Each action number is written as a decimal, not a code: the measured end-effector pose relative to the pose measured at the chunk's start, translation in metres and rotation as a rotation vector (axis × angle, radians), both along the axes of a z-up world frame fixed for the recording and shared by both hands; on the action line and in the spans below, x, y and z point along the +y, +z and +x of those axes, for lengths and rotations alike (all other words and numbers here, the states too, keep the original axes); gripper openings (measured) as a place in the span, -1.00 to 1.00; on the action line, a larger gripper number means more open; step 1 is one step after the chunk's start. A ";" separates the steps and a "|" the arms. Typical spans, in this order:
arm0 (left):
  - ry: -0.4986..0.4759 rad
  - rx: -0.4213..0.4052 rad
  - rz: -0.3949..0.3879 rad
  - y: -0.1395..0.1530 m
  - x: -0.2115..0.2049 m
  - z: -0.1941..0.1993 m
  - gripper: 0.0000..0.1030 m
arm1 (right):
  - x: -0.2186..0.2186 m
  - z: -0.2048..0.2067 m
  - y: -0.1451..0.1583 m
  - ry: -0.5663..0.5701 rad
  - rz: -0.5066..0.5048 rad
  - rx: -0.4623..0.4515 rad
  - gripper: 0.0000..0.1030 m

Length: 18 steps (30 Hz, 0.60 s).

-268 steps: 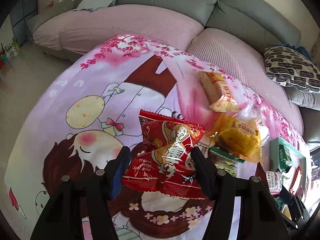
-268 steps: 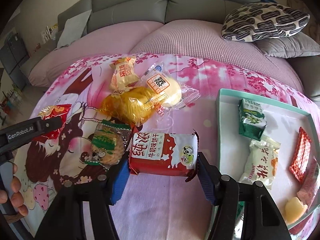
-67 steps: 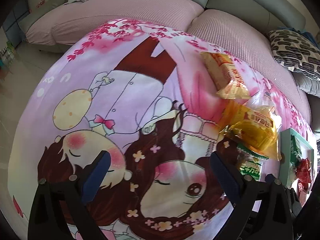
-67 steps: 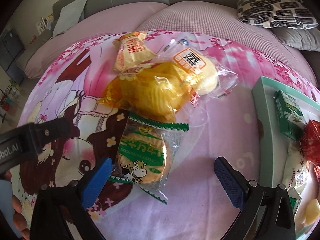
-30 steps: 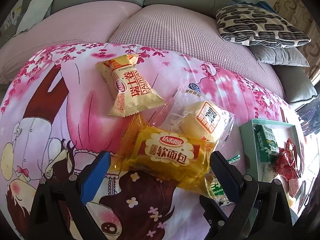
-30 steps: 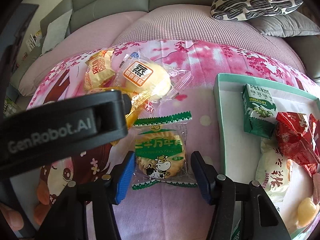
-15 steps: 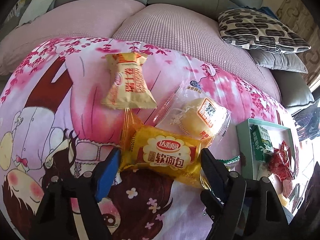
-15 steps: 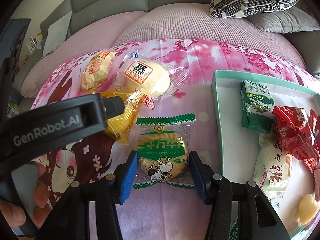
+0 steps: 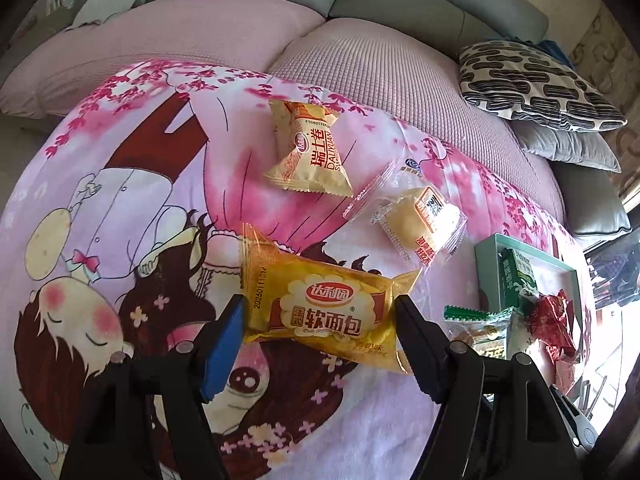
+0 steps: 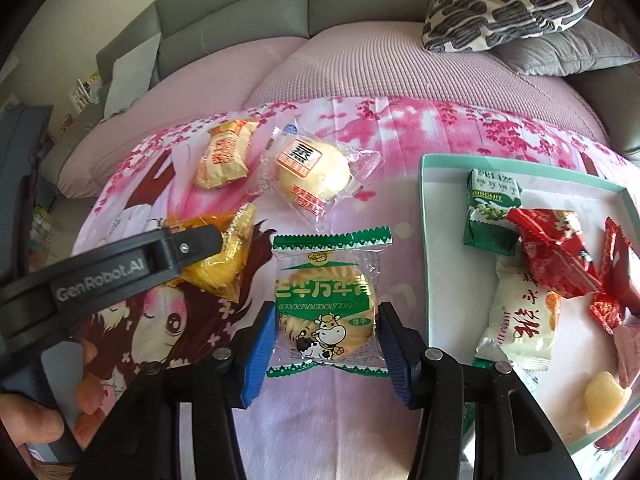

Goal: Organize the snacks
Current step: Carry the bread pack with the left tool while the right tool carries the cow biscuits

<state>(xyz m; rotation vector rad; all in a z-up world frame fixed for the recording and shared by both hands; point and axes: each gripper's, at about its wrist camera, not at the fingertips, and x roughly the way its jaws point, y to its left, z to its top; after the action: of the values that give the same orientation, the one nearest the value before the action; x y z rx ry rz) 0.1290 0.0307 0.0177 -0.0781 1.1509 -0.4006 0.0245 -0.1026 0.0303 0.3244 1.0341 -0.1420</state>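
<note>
Fingers (image 9: 224,336) of the left gripper (image 9: 318,336), just closing, are clamped on the light, crinkly yellow bread pack (image 9: 320,308), the right gripper (image 10: 326,344) on the brittle biscuit pack (image 10: 326,312) beside the tray (image 10: 424,240), both best squeezed gently at the sides.

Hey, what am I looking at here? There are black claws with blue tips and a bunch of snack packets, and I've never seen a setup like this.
A person holds two handheld grippers, each with a fisheye camera looking along its fingers. The left view shows the left gripper, whose jaws have just been closing, clamped on a yellow soft-bread packet. The right view shows the right gripper clamped on a green-and-white biscuit packet. A Swiss-roll packet and a clear-wrapped steamed cake lie on the cartoon-print blanket. The teal-rimmed tray already holds several snacks.
</note>
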 end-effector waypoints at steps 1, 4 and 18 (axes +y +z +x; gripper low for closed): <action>-0.001 -0.009 0.000 0.003 0.000 -0.003 0.45 | 0.001 -0.004 0.005 0.005 -0.001 -0.010 0.04; -0.005 -0.039 -0.009 0.015 -0.002 -0.011 0.45 | 0.002 -0.013 0.018 0.014 0.001 -0.040 0.04; -0.086 -0.136 -0.060 0.061 -0.036 -0.040 0.45 | -0.070 -0.066 0.060 -0.170 -0.024 -0.123 0.03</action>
<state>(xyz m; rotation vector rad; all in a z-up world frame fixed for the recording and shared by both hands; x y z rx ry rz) 0.0892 -0.0053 0.0791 -0.0526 1.0103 -0.5097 -0.0414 -0.1727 0.0901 0.3947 0.8818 -0.2838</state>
